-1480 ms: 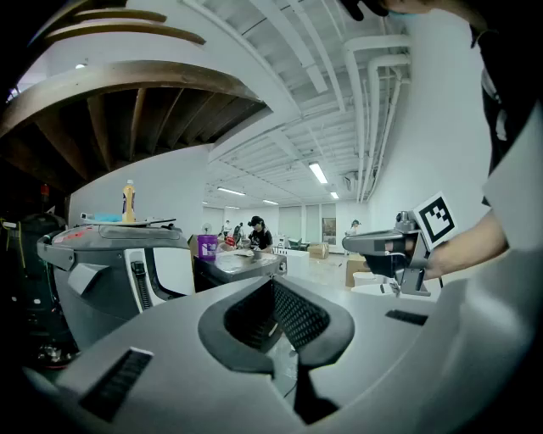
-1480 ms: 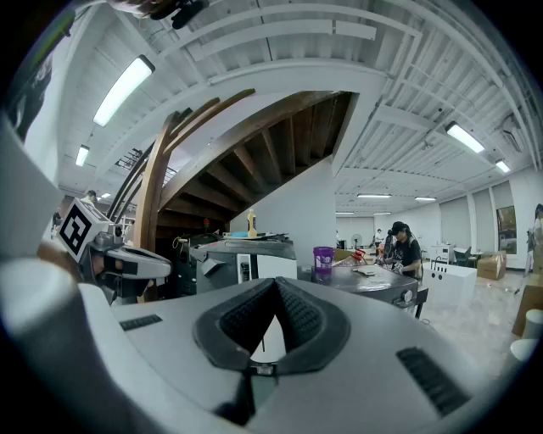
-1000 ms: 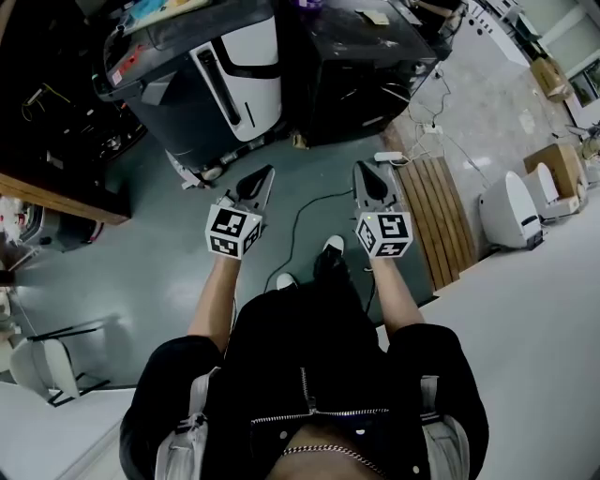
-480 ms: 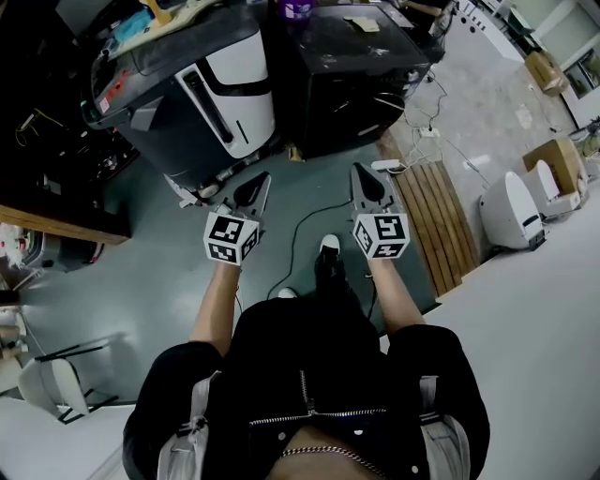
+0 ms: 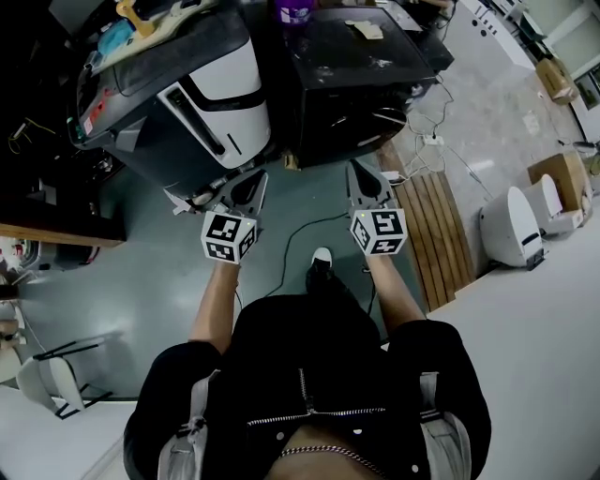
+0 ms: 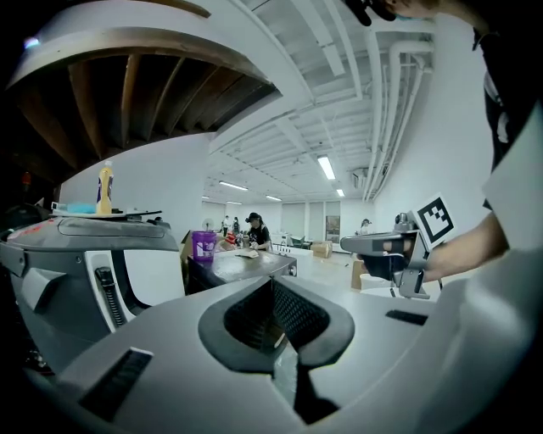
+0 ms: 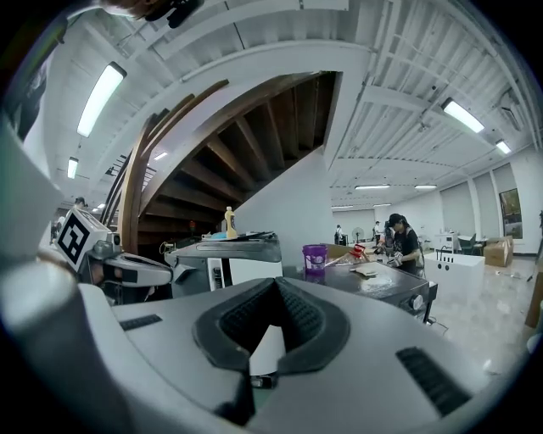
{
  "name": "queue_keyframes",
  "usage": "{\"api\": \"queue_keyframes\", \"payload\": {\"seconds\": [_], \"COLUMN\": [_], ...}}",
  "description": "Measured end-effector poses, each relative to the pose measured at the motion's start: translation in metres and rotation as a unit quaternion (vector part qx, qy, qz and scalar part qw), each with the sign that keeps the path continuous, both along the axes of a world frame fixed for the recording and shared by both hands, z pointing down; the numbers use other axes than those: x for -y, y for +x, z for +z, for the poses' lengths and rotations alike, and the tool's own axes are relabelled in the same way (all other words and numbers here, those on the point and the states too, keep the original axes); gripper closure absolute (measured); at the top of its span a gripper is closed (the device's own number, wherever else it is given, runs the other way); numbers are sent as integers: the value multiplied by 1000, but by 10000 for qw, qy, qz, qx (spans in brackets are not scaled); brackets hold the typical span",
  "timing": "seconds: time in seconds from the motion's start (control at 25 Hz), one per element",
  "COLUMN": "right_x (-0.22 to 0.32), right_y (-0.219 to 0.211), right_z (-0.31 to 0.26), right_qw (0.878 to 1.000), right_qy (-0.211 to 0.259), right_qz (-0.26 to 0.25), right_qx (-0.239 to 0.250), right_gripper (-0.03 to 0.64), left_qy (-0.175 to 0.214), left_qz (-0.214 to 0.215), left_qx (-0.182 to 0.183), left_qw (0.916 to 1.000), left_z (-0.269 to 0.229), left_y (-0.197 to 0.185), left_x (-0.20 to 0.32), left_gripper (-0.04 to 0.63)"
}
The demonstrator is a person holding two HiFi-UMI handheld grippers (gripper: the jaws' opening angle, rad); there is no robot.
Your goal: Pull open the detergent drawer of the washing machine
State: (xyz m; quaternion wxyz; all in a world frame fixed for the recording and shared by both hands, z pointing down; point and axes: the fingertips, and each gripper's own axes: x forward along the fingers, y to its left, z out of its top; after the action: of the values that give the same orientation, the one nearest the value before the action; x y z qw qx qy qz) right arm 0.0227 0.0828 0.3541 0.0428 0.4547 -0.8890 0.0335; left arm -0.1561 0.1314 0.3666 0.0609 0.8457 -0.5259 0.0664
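Status: approach phase; no contact made.

The floor shows less open ground between me and the appliances than it did a second ago; I have walked forward, and the whole scene has slid toward me in the head view. The grey-and-white machine stands ahead to the left and the black machine just beside it to the right; both now sit lower and larger in that view. I cannot make out the detergent drawer on either front, nor tell which unit carries it; it must be located before any reach. The slatted wooden board lies on the floor at my right, clear of the path; the cable runs across the floor between the tools toward the machines, and I judge it a trip hazard.

The left tool and right tool have advanced with me, held level and side by side, well apart from each other; their tips now lie near the machines' bases in the head view but touch nothing. Each tool's own view shows the jaws closed together with nothing between them, unchanged from before. The purple cup stands on the black machine's top.

Consequence: drawer untouched, presumably closed; one tool must be opened before it can take the drawer front.
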Motion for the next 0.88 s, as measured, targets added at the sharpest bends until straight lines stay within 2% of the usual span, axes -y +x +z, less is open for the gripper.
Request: {"api": "queue_keyframes", "payload": {"seconds": [0.44,0.6,0.88], "right_x": [108,130,151], "right_y": [19,28,39], "right_z": [2,6,15], "right_qw": [9986,9973,9964], "right_qy": [-136,-167,-300], "right_qz": [-491,-680,-722], "right_qx": [151,208,340], "right_gripper": [612,612,612], "left_qy": [-129,-136,-192], "left_qz": [-515,-664,-611], "left_qx": [103,125,230], "left_qw": [9985,9976,9977], "left_z": [3,3,4], "left_y": [24,38,58], "left_x": [86,104,118], "left_gripper": [574,574,574]}}
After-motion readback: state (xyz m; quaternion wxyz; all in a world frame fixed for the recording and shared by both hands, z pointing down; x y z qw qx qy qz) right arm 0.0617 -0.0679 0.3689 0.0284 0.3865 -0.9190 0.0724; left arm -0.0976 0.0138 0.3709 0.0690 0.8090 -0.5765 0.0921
